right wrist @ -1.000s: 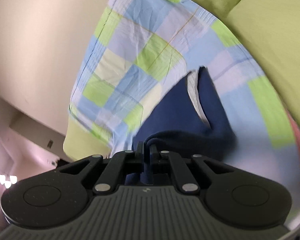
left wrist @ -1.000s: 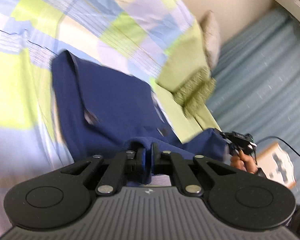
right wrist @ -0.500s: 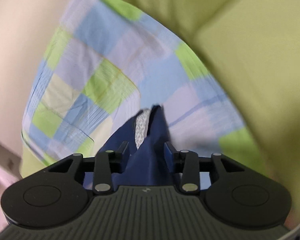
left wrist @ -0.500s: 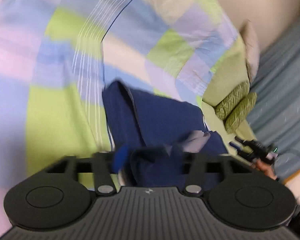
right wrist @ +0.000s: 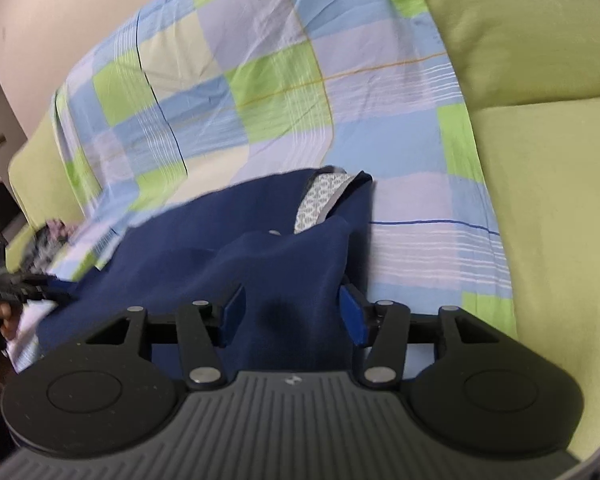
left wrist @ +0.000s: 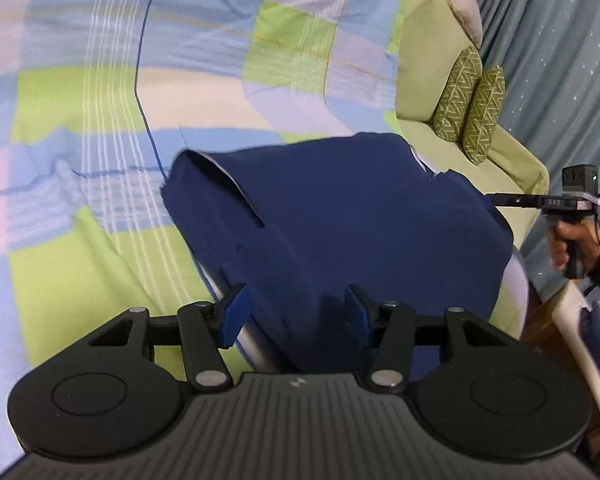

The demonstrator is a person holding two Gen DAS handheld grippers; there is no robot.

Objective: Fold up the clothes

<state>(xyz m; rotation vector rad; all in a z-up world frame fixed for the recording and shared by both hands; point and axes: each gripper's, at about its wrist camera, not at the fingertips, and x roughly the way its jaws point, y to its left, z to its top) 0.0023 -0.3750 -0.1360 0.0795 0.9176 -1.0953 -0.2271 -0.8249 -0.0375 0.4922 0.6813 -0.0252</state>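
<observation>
Both tools, left tool closing and right tool opening, straddle the navy garment ungripped; it could slump off the near sofa edge.

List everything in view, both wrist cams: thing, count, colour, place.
garment: 1, navy blue with a pale patterned lining at one opening, lying on the checked sheet, its near edge between both grippers' jaws
checked sheet: 1, blue, green, cream and lilac checks, spread over the sofa
sofa: 1, light green, under and right of the sheet
small cushions: 2, olive with zigzag pattern, standing side by side at the sofa's end
curtain: 1, grey-blue, behind the cushions
left gripper: 1, black with blue pads, jaws closing, pads clear of the cloth
right gripper: 1, same, jaws opening
hand: 1, dark sleeve, gripping the right gripper's handle
</observation>
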